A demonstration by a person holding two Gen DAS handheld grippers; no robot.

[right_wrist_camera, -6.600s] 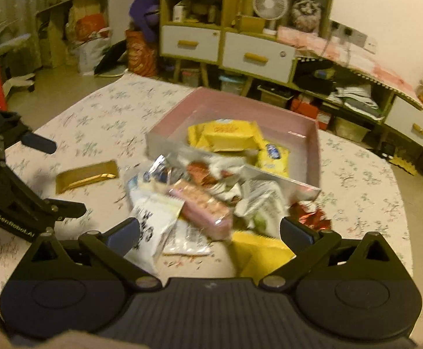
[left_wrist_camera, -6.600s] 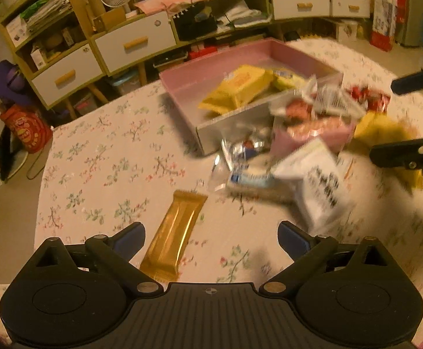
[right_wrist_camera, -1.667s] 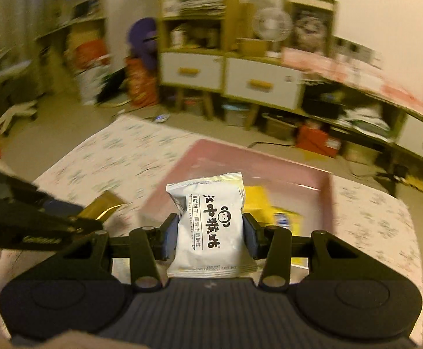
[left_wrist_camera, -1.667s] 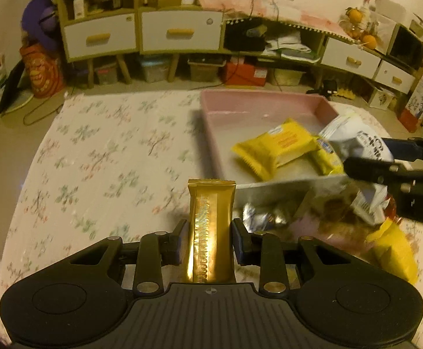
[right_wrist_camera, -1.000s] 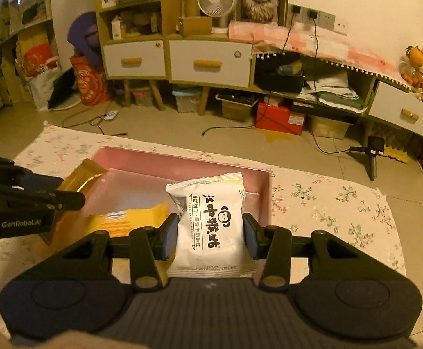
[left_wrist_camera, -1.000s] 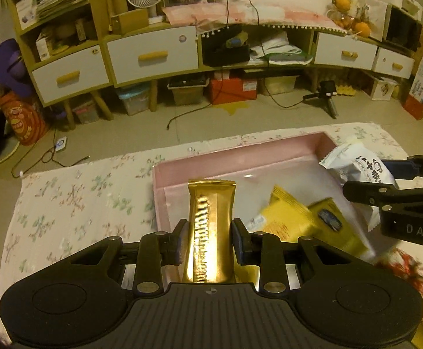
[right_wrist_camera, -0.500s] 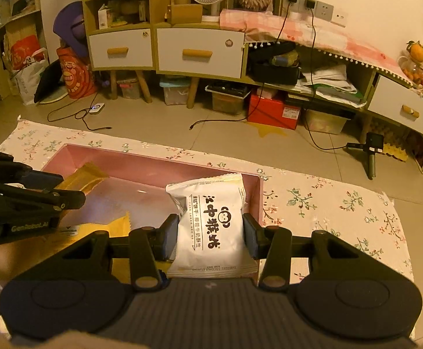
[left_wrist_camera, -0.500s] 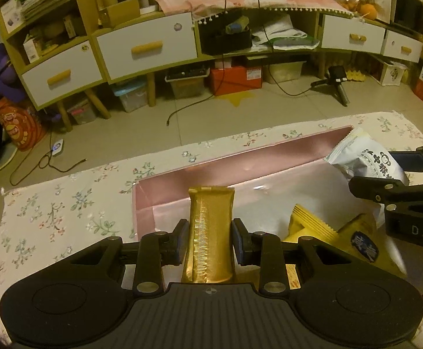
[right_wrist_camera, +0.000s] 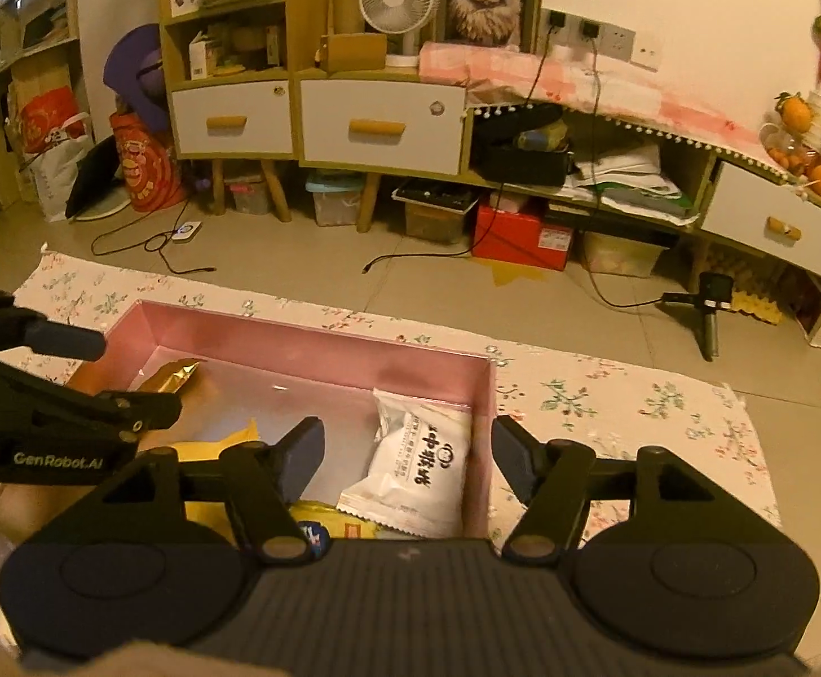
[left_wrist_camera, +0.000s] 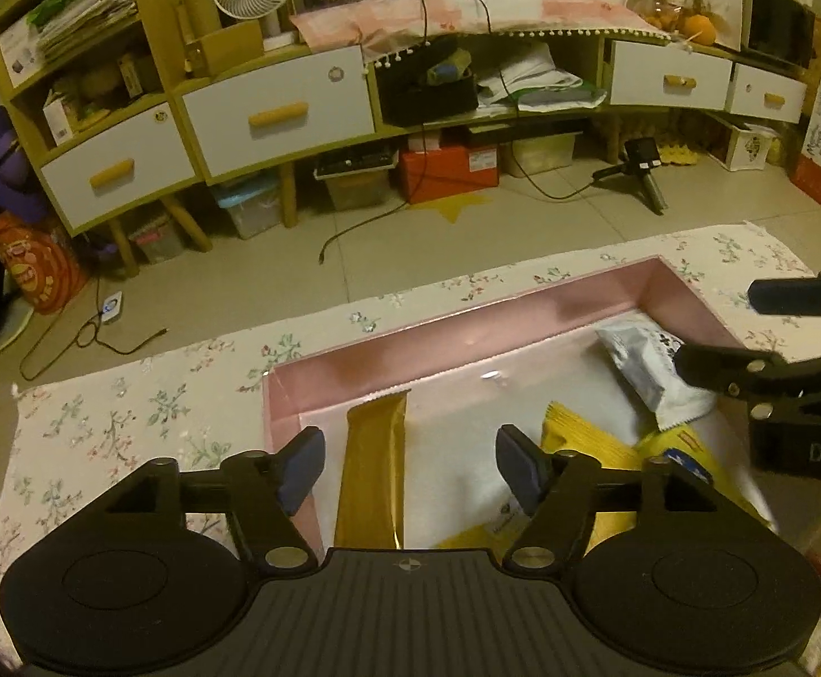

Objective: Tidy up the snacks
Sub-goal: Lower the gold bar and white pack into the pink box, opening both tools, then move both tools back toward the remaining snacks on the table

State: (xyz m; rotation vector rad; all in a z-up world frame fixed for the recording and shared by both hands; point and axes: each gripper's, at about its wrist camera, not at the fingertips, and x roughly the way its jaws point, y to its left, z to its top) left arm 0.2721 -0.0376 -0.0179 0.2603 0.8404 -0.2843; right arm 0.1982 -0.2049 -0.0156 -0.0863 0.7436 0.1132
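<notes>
left gripper (left_wrist_camera: 410,465) opening, clear of gold bar (left_wrist_camera: 374,468) | right gripper (right_wrist_camera: 407,460) opening, clear of white packet (right_wrist_camera: 419,465)

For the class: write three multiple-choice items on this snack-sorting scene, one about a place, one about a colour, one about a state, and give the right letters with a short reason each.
1. Where does the white snack packet lie?
A. on the floor
B. in the pink box, by its right wall
C. on the shelf

2. What colour is the long bar that lies between the left gripper's fingers?
A. gold
B. green
C. blue

3. How do the right gripper's jaws stand?
A. clamped on the packet
B. apart, clear of the packet
C. shut on nothing

Key: 1 B, the right wrist view shows it against the box's right wall. 2 A, its wrapper shines gold. 3 B, the jaws are opening and gaps show on both sides of the packet.
</notes>
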